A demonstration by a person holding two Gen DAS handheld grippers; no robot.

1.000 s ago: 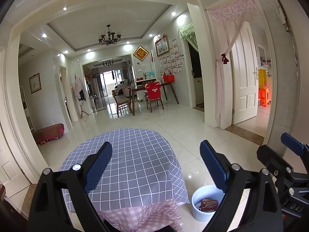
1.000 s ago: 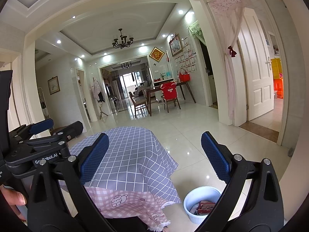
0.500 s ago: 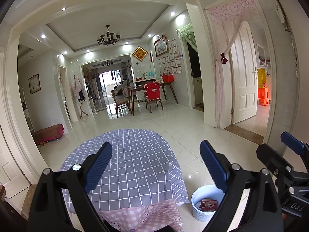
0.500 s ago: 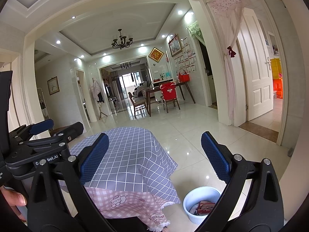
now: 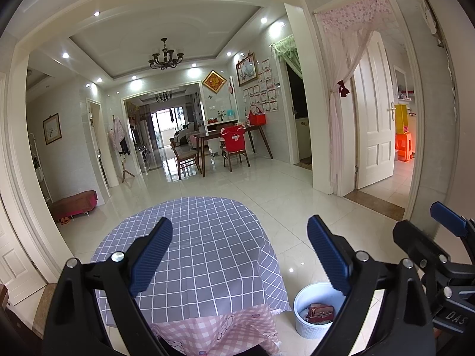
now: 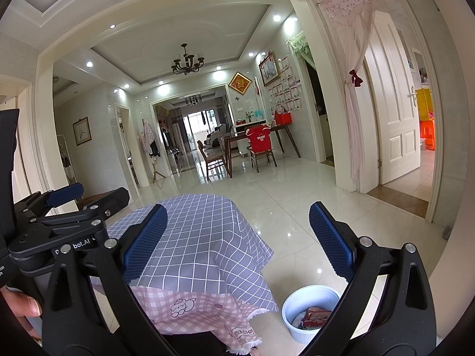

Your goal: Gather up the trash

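A white ribbed trash bin [image 5: 314,314] stands on the tiled floor at the right of a round table [image 5: 204,255] with a grey checked cloth. The bin holds red and brown packaging [image 5: 320,313]. It also shows in the right wrist view [image 6: 308,311]. My left gripper [image 5: 239,255] is open and empty, held above the table's near edge. My right gripper [image 6: 237,240] is open and empty, held beside the left one, above the table and the bin. No trash shows on the tabletop.
A pink checked cloth [image 6: 190,308] hangs below the grey one. Farther off stand a dark dining table with chairs [image 5: 228,145] and a low red bench [image 5: 74,204] at the left wall. A white door [image 5: 374,118] stands open at the right.
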